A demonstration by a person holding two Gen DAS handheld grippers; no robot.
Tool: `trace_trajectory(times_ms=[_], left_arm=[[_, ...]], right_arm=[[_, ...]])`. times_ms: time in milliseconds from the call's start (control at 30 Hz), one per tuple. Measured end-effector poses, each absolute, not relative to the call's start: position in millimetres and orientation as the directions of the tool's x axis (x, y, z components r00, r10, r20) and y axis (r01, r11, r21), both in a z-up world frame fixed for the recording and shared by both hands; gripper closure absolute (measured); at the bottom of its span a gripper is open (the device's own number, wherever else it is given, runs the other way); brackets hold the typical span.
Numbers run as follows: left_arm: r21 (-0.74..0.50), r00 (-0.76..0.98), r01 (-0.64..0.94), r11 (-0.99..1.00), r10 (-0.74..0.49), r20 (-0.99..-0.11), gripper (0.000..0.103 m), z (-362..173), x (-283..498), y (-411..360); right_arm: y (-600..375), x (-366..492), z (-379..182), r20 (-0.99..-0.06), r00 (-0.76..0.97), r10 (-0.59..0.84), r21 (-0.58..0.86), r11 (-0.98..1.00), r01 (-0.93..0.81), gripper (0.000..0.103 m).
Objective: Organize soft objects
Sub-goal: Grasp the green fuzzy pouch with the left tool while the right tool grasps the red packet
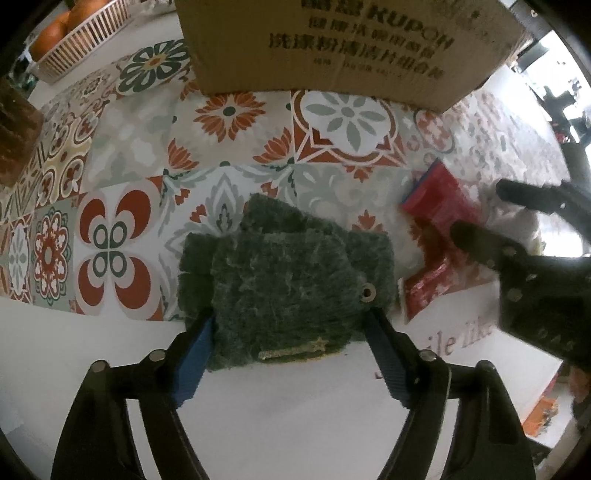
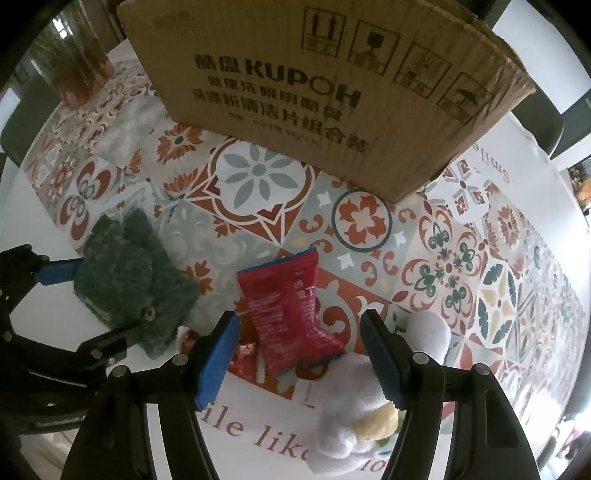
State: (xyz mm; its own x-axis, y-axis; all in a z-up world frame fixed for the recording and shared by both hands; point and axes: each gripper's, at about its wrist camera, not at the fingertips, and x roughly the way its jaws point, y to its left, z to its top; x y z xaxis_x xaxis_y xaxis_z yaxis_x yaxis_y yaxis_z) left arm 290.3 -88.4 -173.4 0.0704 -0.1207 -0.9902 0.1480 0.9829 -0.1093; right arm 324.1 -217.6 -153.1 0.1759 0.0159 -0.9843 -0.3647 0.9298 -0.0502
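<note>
Two tongs point down at a table (image 1: pixel 258 417) covered by a tile-patterned cloth, with a brown cardboard box (image 1: pixel 347 44) printed "KUPOH" standing at the far side.

In the left wrist view, the left tongs (image 1: pixel 291 321) straddle a fuzzy dark green knitted piece (image 1: pixel 288 273) lying flat on the table. Its blue pads (image 1: pixel 194 360) sit at the two sides of the near end; whether they press the fabric cannot be told. A white basket of oranges (image 1: pixel 70 33) shows at top left only in this view. The right tongs (image 1: pixel 491 218) appear here as dark blurred fingers over a red packet (image 1: pixel 439 206).

The right wrist view shows more: the right tongs (image 2: pixel 299 332) stand open, with the red packet (image 2: pixel 291 306) lying between the pads, not gripped. A white plush toy (image 2: pixel 351 398) with a yellow patch lies just beside the packet, passing under the right-hand pad. The green knit (image 2: pixel 129 273) lies to the left, with the left tongs (image 2: pixel 99 299) at its edges. A glass vessel (image 2: pixel 77 59) stands at top left.
</note>
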Motion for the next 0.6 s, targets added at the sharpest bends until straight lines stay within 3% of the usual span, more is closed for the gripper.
trace_trajectory(times_ms=[600], left_arm=[[-0.129,0.102,0.121,0.984,-0.141,-0.985,0.052,-174,294,-75]], right_arm=[[-223,343,-184,-0.992,0.127,-0.003,-0.052,0.923,-0.381,0.035]])
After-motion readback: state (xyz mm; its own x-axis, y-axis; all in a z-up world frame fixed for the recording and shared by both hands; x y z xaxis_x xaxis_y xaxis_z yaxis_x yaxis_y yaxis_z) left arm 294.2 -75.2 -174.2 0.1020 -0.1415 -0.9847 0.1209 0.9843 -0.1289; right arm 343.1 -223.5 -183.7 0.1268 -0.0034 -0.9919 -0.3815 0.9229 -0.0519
